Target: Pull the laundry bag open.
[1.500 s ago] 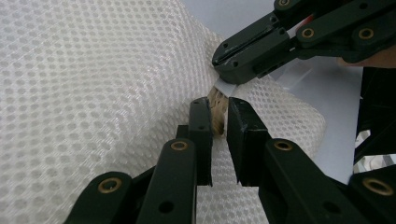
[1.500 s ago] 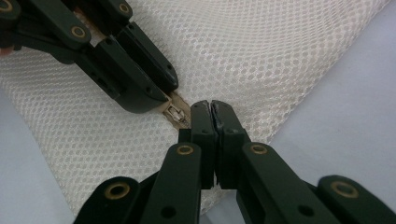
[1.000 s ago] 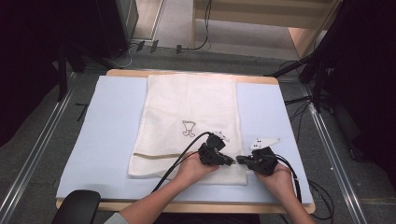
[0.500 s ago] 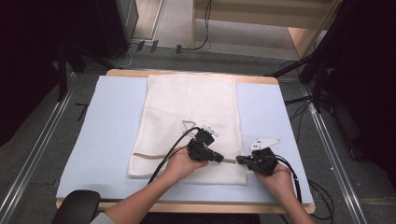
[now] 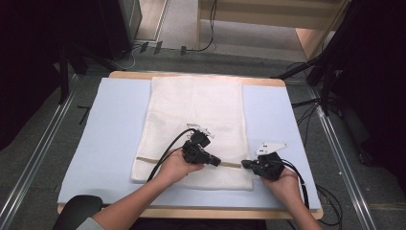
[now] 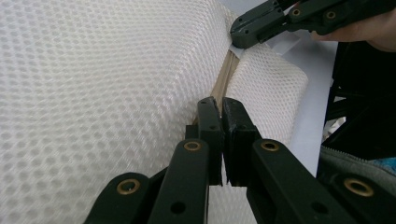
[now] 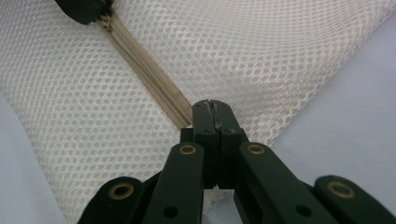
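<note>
a white mesh laundry bag lies flat along the middle of the pale blue mat on the table, its tan zipper running across it near the person's edge; what is inside the bag cannot be told. the right gripper sits at the bag's right edge, its jaws pressed together on the end of the zipper, as the right gripper view shows. the left gripper lies on the zipper line just left of it, jaws closed with only a thin slit between the pads, pinching at the zipper; whether they grip the slider cannot be told. compared with a second ago, the left gripper has drawn leftward along the zipper, away from the right one, while the right has stayed where it was.
</note>
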Motion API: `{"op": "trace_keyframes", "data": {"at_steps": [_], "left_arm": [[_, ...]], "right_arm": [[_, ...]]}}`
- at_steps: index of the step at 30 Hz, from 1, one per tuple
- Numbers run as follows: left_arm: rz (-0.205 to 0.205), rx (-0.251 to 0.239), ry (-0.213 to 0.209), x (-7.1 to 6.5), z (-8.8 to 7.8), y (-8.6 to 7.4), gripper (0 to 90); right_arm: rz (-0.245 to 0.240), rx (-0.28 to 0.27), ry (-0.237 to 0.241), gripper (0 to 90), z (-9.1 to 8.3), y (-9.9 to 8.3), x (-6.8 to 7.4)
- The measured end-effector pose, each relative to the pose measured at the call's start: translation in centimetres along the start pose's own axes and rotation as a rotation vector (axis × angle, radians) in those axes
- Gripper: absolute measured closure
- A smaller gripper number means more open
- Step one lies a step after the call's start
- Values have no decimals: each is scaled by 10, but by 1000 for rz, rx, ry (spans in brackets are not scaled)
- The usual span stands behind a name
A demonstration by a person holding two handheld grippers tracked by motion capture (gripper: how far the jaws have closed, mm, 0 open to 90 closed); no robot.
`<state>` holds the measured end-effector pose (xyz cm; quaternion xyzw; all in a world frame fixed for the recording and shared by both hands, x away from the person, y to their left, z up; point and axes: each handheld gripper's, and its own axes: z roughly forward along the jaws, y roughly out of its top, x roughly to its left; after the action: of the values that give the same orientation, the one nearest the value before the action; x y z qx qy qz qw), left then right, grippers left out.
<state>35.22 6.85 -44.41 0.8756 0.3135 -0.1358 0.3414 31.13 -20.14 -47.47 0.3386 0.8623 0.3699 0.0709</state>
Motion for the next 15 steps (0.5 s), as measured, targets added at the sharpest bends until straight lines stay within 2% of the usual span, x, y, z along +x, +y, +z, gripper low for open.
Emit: {"op": "trace_keyframes", "data": {"at_steps": [7, 15], "left_arm": [[-23, -21, 8, 9, -22, -7, 888], [-41, -19, -15, 14, -35, -15, 887]], "right_arm": [[0, -3, 3, 900, 0, 0, 0], [2, -4, 6, 900, 0, 0, 0]]}}
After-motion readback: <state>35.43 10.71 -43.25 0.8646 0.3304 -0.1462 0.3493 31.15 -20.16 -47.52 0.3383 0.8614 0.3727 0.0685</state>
